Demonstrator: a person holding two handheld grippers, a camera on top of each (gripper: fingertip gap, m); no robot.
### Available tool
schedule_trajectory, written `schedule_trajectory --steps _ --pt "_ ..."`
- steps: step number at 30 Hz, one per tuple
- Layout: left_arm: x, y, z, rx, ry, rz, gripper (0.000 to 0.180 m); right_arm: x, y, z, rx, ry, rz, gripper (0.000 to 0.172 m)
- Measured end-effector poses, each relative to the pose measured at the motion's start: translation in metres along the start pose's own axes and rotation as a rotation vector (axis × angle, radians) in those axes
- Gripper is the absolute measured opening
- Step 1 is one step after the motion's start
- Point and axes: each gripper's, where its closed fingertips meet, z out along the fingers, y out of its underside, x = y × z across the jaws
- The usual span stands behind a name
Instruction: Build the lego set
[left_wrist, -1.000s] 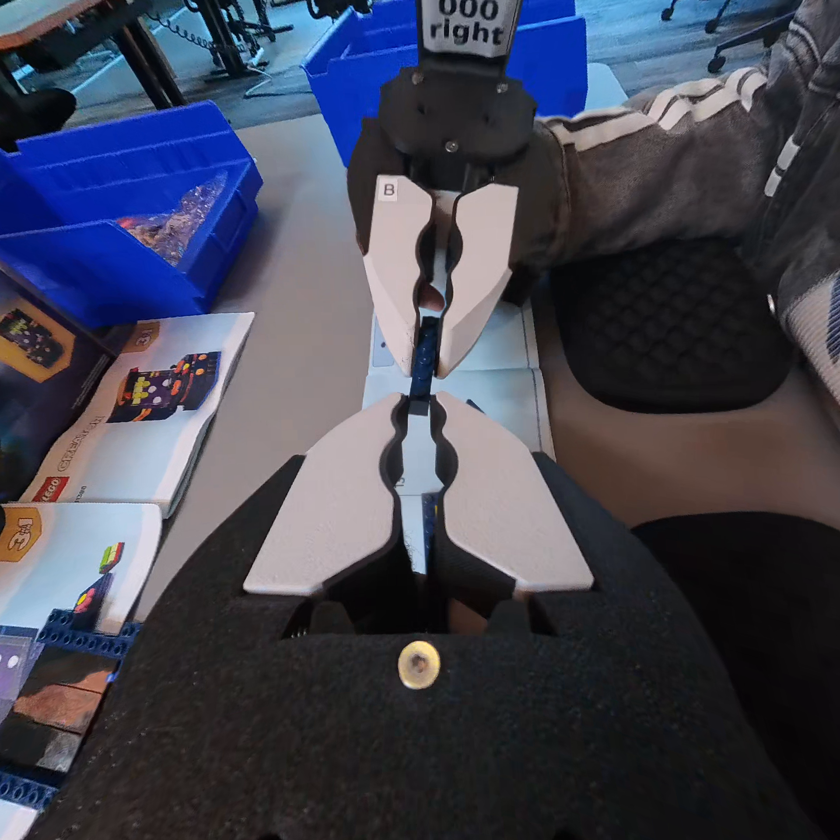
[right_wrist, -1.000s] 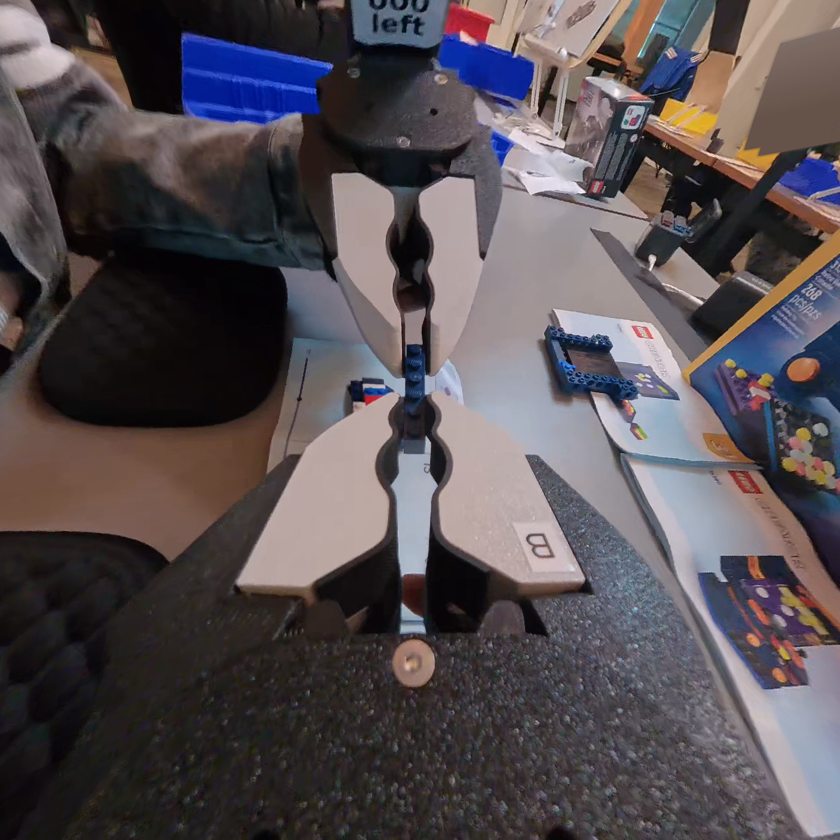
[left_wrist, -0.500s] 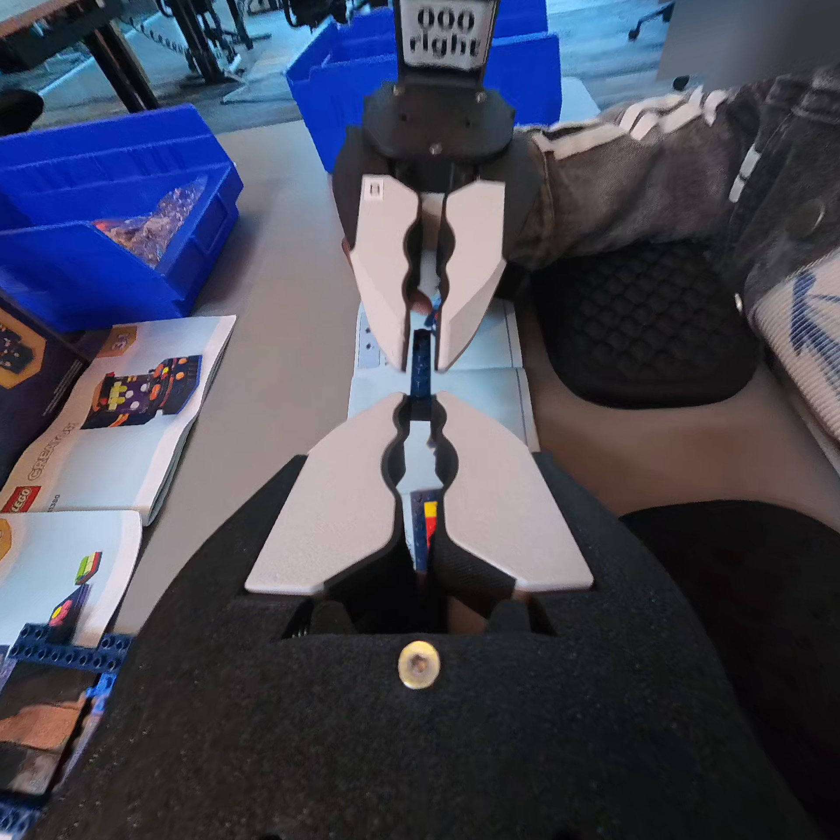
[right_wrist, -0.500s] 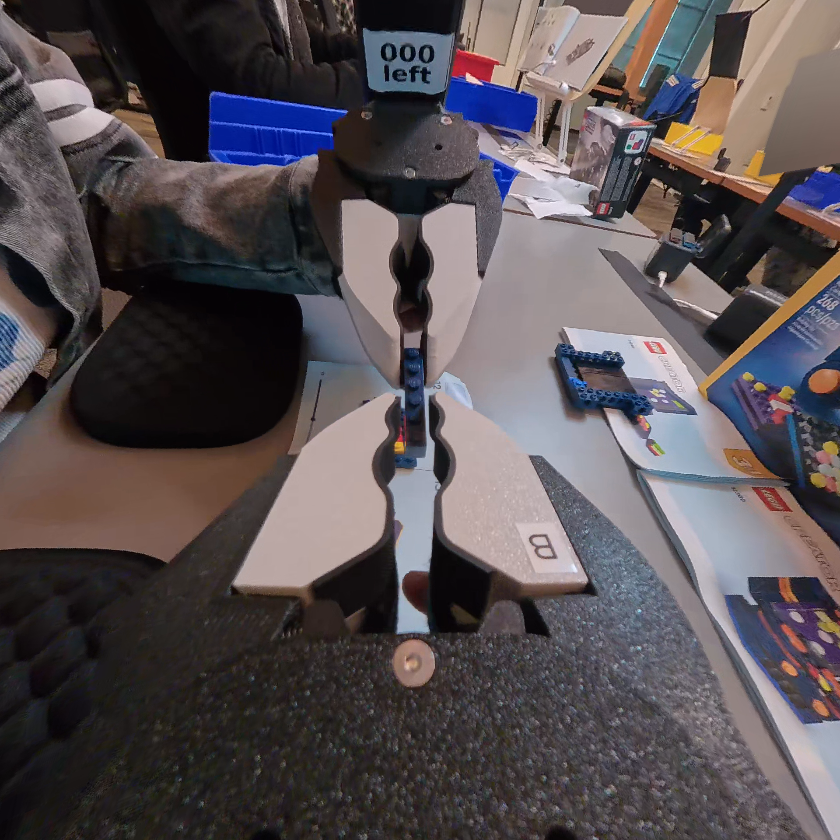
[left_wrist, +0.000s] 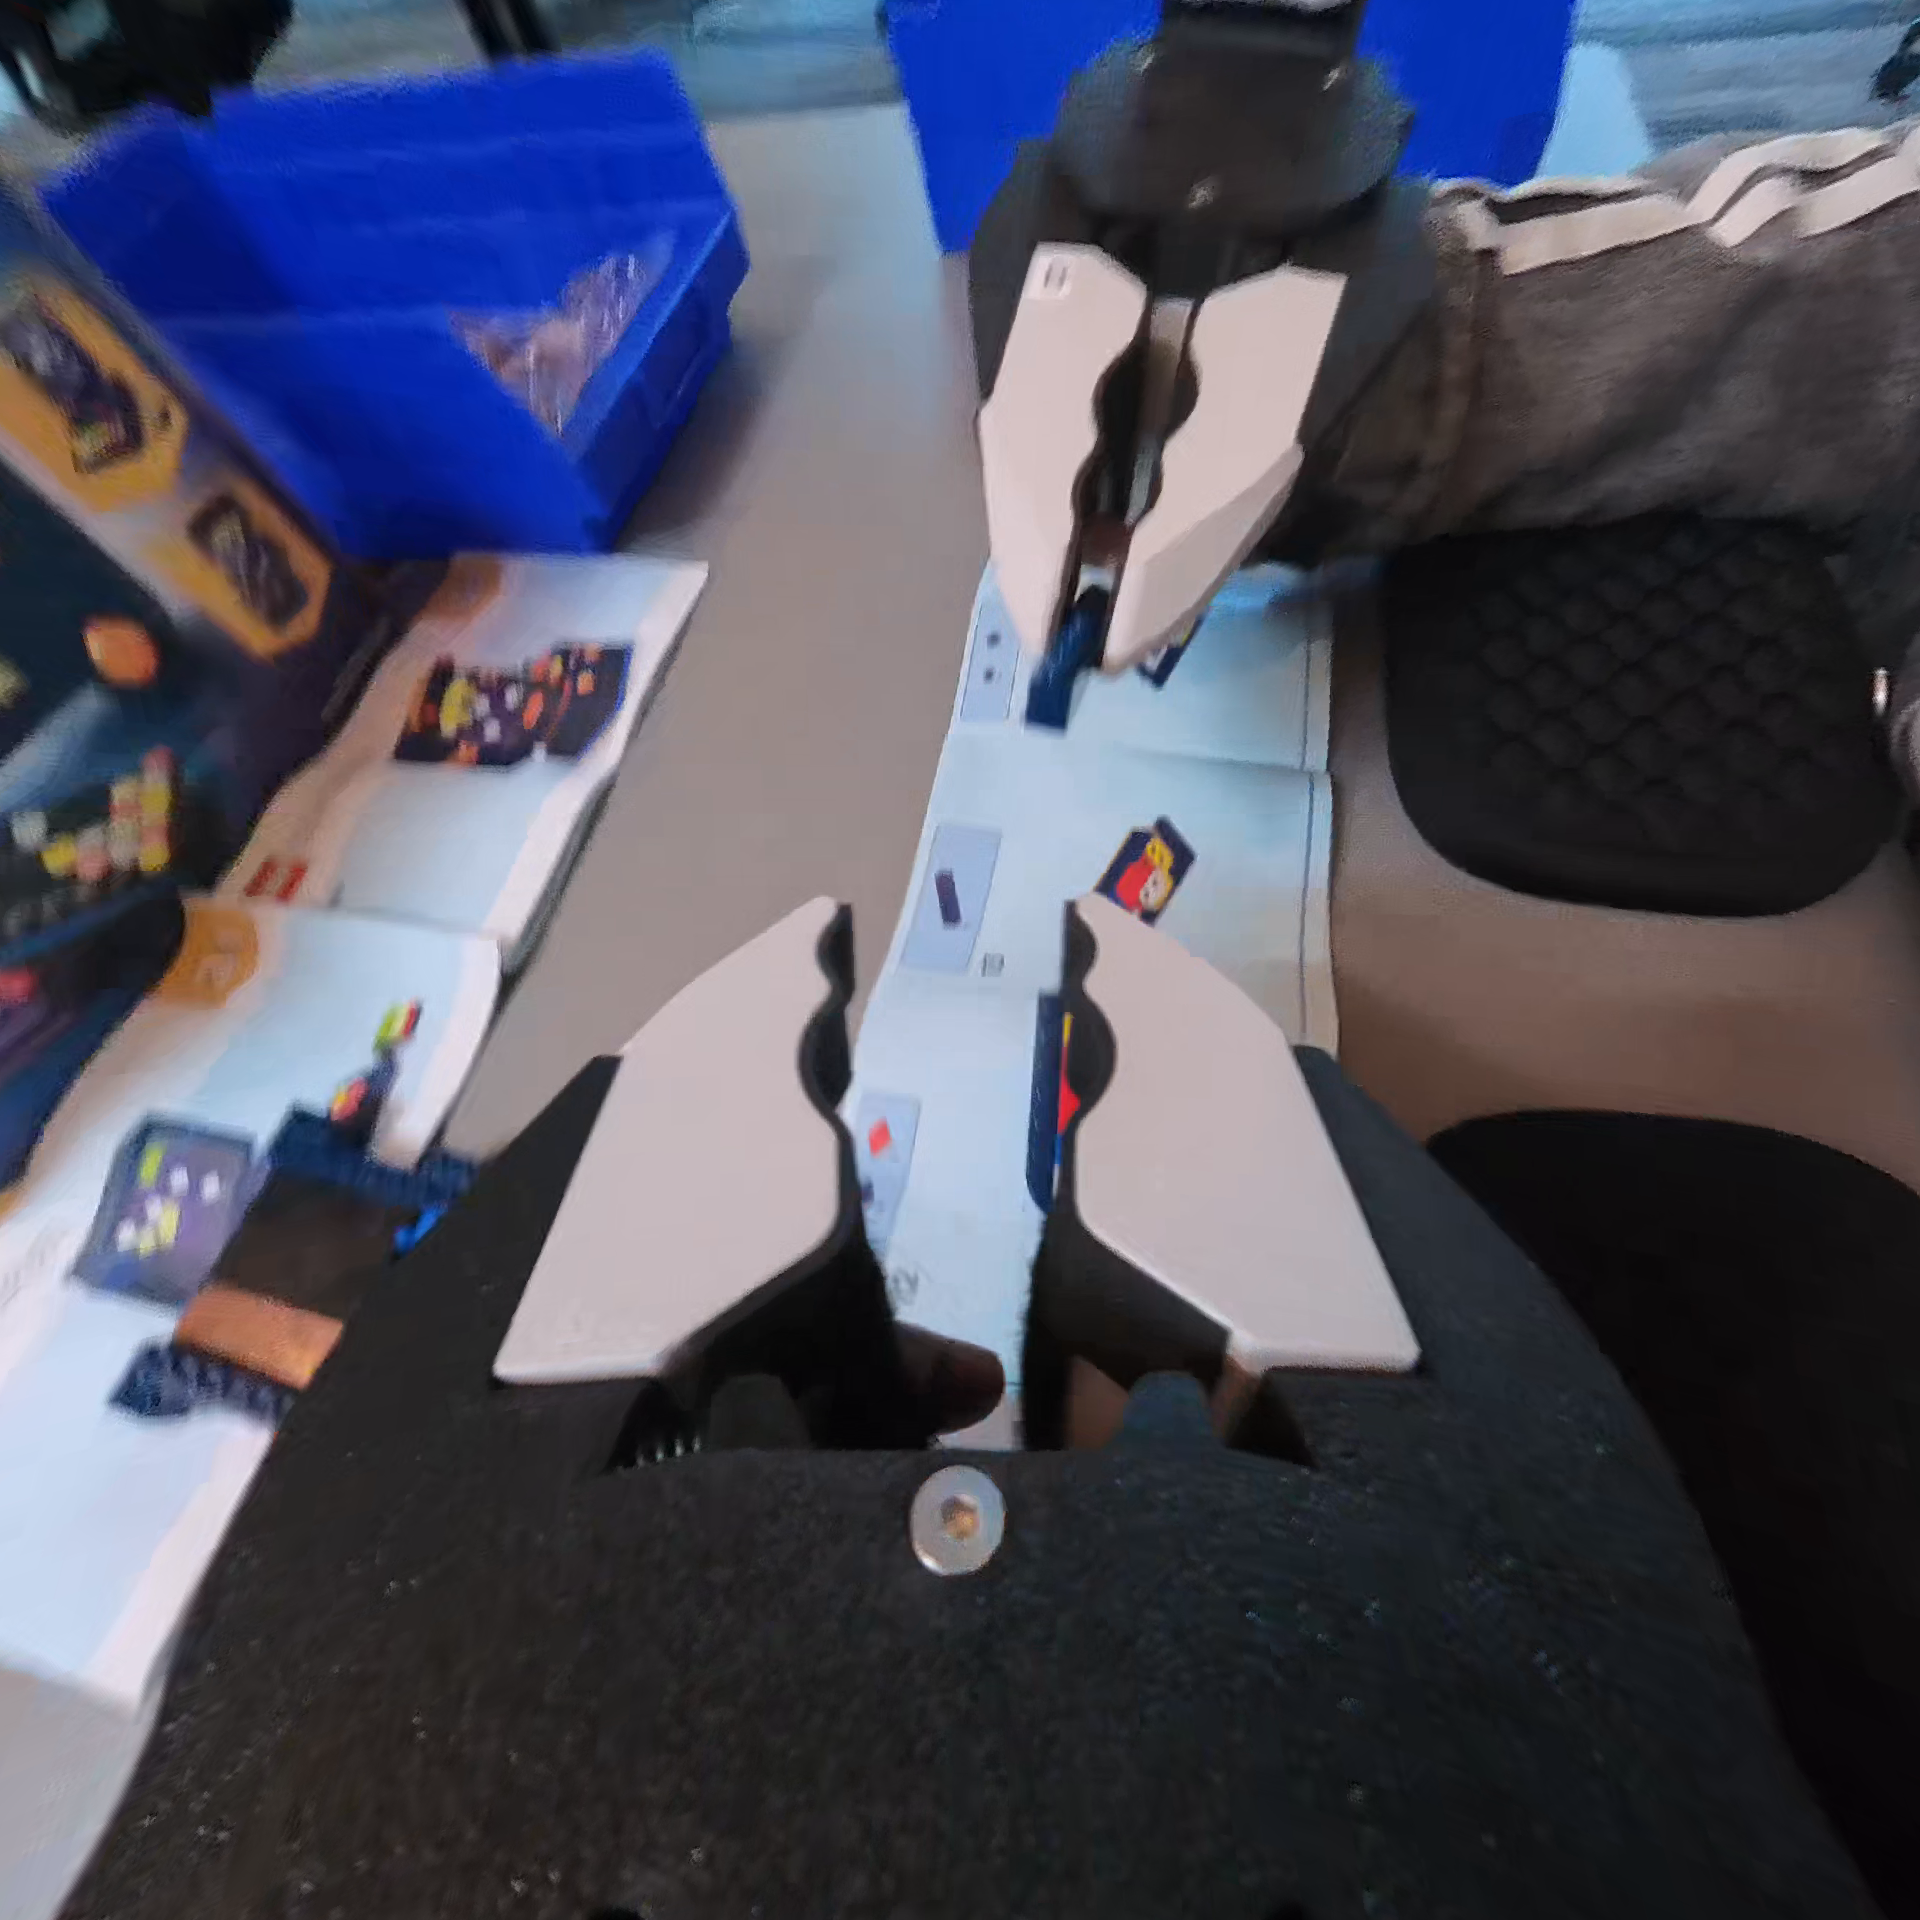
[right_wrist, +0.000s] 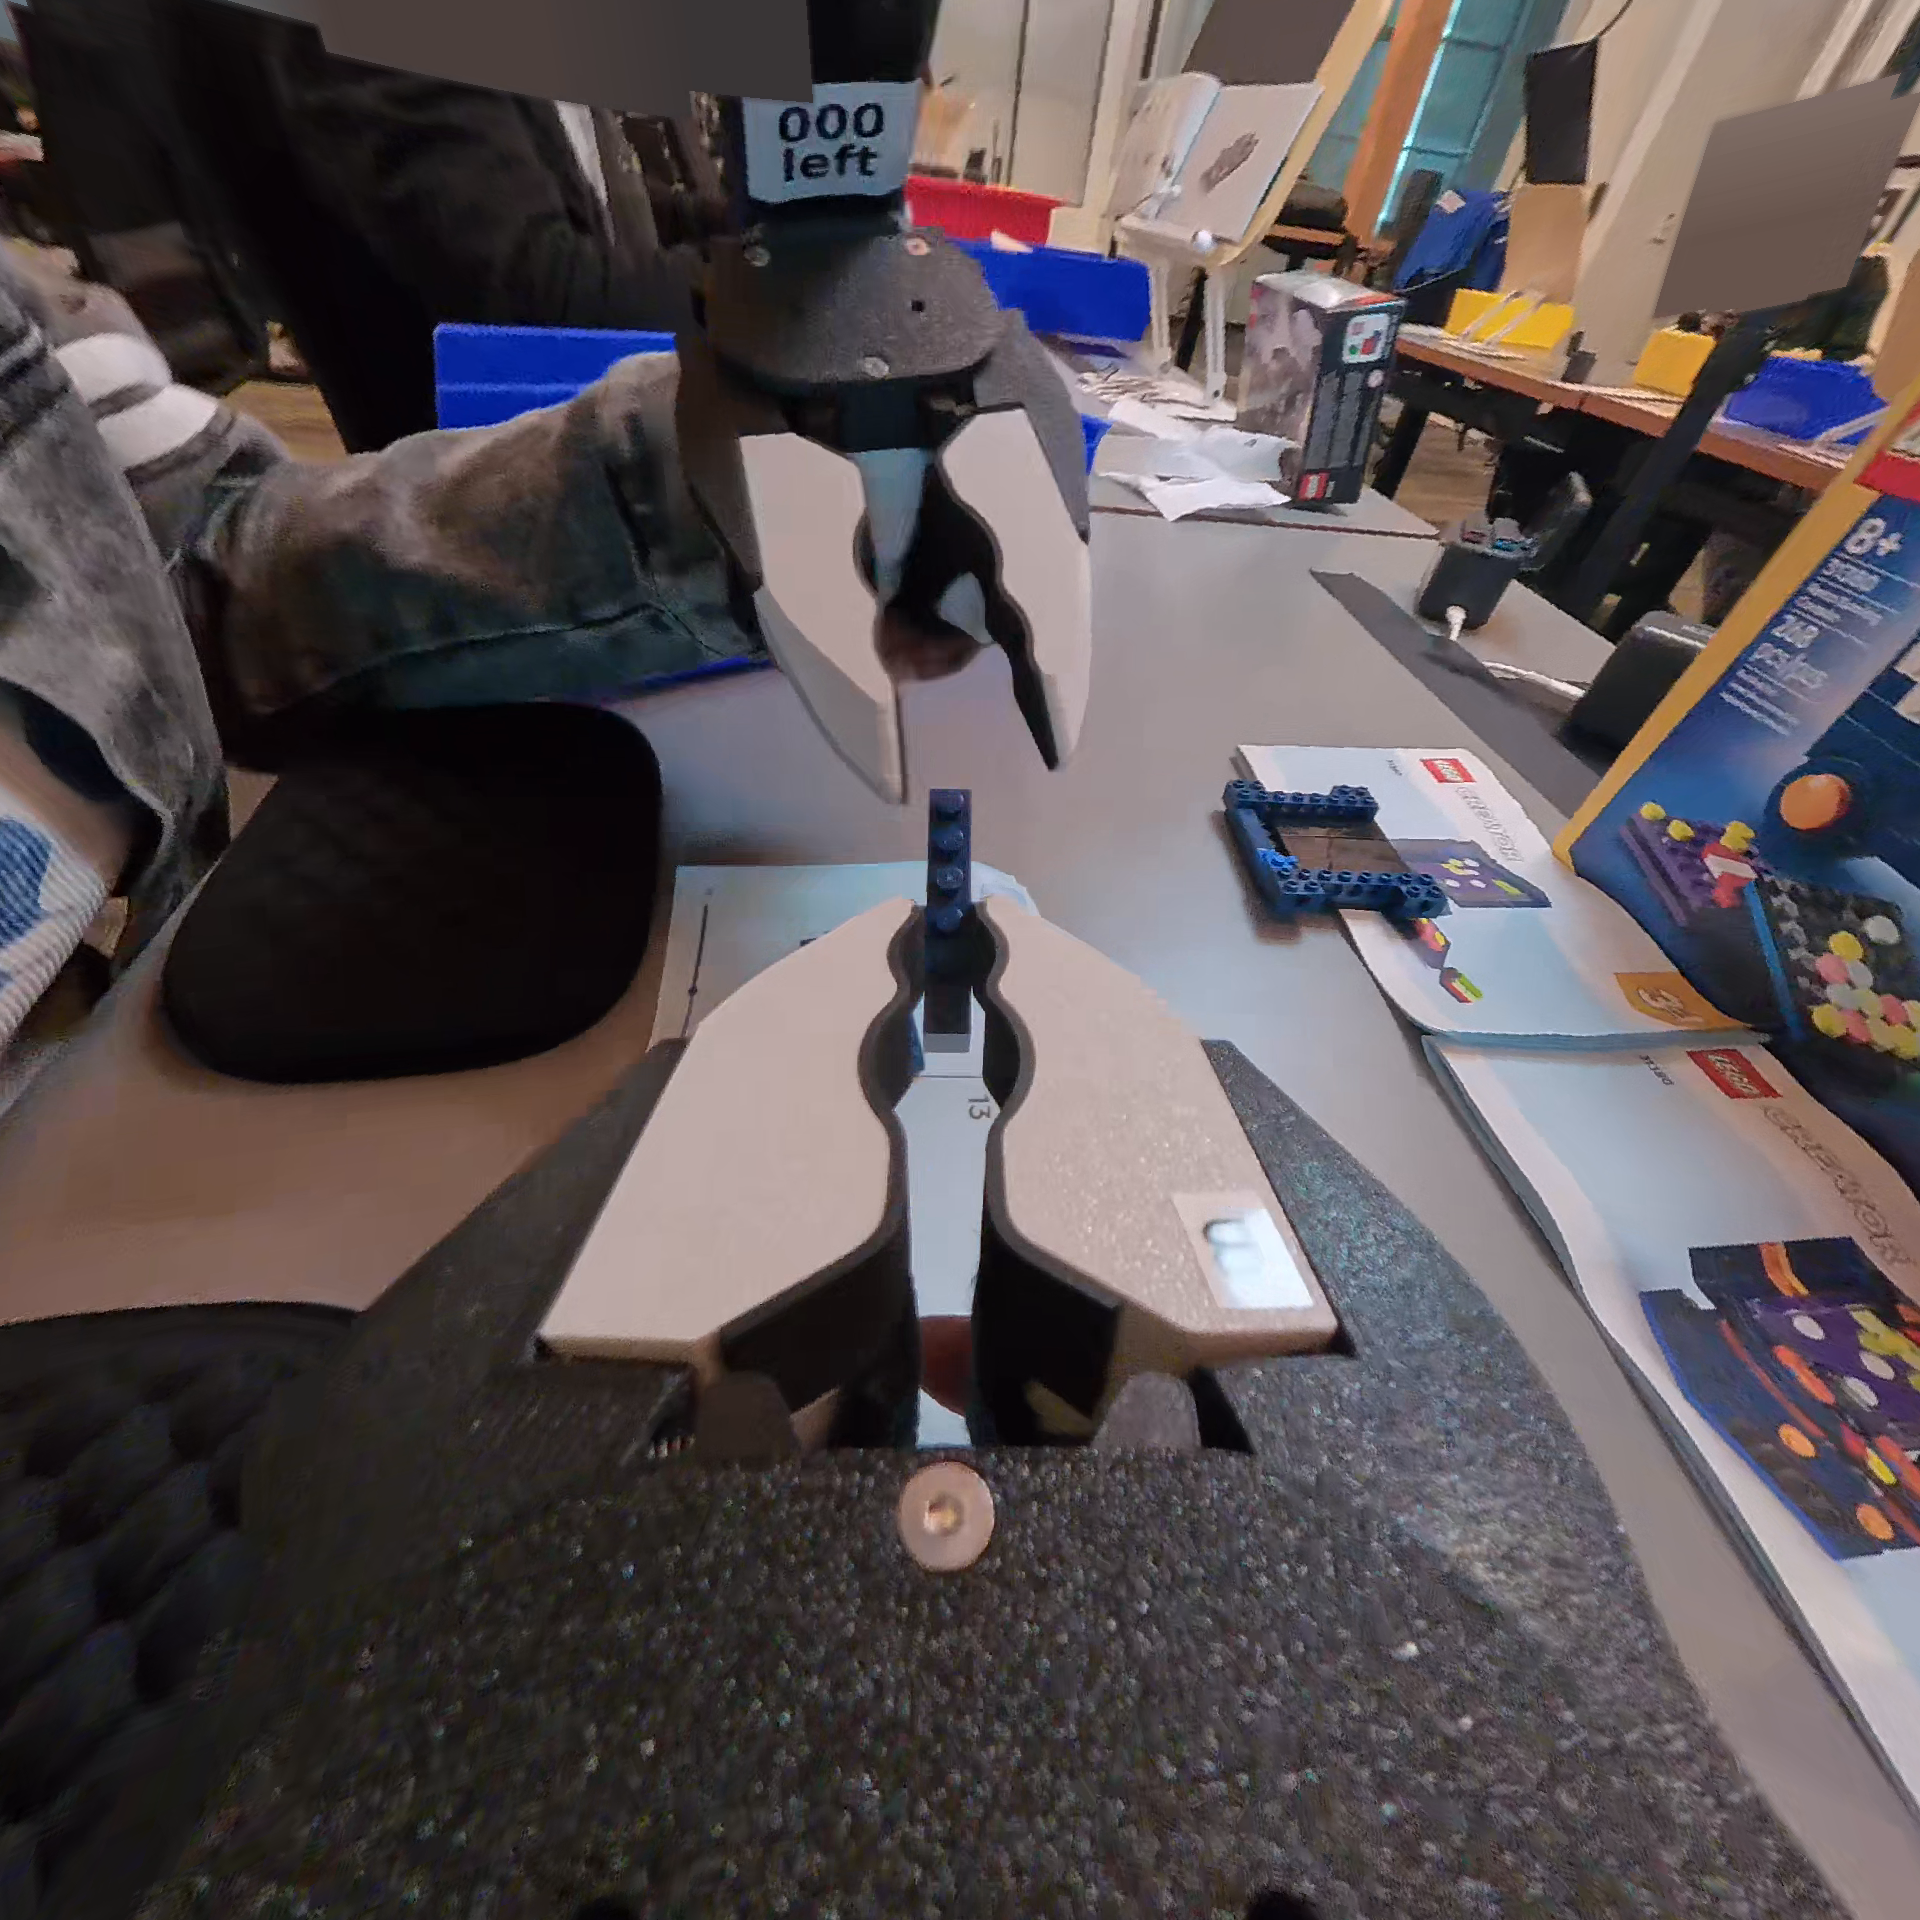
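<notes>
My right gripper (right_wrist: 951, 914) is shut on a long dark blue studded plate (right_wrist: 948, 862), which sticks out forward past its fingertips. My left gripper (left_wrist: 954, 920) is open with nothing between its fingers. In the right wrist view it (right_wrist: 971, 774) hangs open just beyond the plate's far end, not touching it. In the left wrist view the right gripper (left_wrist: 1081, 649) faces me with the plate (left_wrist: 1060, 675) in its tips, above an open instruction booklet (left_wrist: 1195, 790). A small dark blue, yellow and red piece (left_wrist: 1049, 1101) shows beside my left gripper's right finger.
Blue bins (left_wrist: 416, 312) and a set box (left_wrist: 83, 582) stand at the left, with more booklets (left_wrist: 499, 790). A blue brick frame (right_wrist: 1320, 852) lies on a booklet. Black wrist pads (left_wrist: 1621, 707) lie by the person's sleeve (left_wrist: 1662, 343). The left gripper's tips are roughly 6 cm from the right gripper's.
My left gripper was shut on the far end of the dark blue plate. It has opened, let go and drawn back. The right gripper still holds the plate.
</notes>
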Motion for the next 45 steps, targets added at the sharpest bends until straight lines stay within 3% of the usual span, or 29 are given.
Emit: schedule_trajectory --steps 7,10,13,23,45 --pt "0.017 0.032 -0.004 -0.140 -0.001 -0.163 0.052 0.008 0.005 -0.002 0.005 0.032 0.047 0.008" --pt "0.029 0.061 0.007 -0.270 0.003 -0.152 0.061 0.012 0.001 -0.006 0.037 0.044 0.075 0.008" --pt "0.032 0.076 0.017 -0.304 0.021 -0.151 0.060 0.015 -0.001 -0.009 0.055 0.053 0.088 0.008" --pt "0.043 0.083 0.030 -0.302 0.106 -0.075 0.033 0.015 0.000 -0.009 0.051 0.050 0.097 0.008" --pt "0.036 0.084 0.027 -0.259 0.087 -0.003 0.033 0.014 0.007 -0.005 0.013 0.039 0.115 0.008"
